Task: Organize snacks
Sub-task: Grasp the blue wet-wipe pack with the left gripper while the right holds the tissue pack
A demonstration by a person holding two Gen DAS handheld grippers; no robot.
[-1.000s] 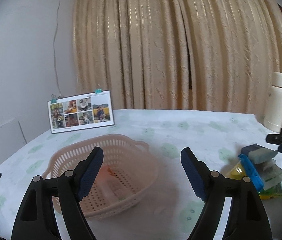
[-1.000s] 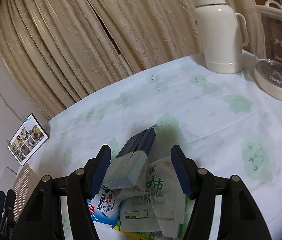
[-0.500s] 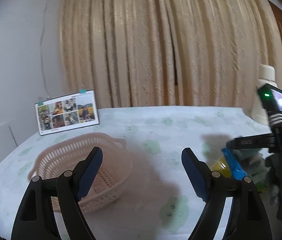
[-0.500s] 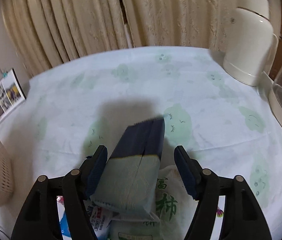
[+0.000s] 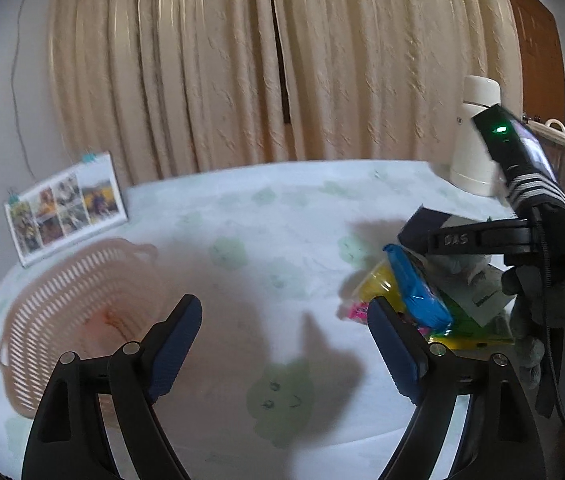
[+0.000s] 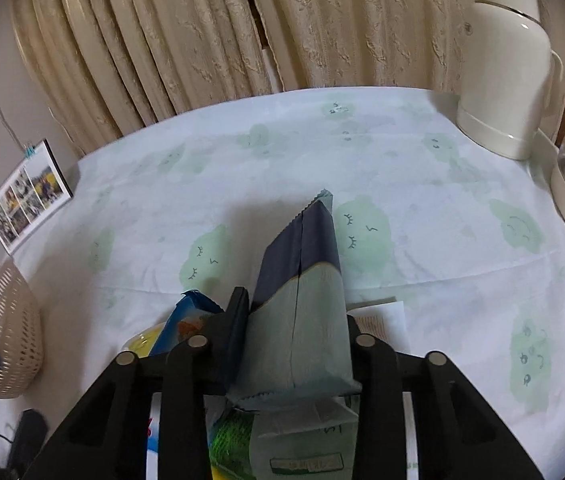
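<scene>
On the far left I see the pink basket (image 5: 78, 312) on the table (image 5: 282, 216), with a photo card (image 5: 64, 210) standing behind it. My left gripper (image 5: 284, 344) hangs over the table next to the basket. Its two blue fingers are wide apart and hold nothing. To the right is the pile of snacks (image 5: 422, 300), with a blue pack and a yellow one. My right gripper (image 6: 296, 344) is there, over the pile. Its fingers are squeezed onto the sides of the dark blue and grey snack pack (image 6: 302, 292), which sticks out forward between them. I cannot tell if the pack is lifted off the pile. A white jug (image 6: 502, 76) stands far right.
</scene>
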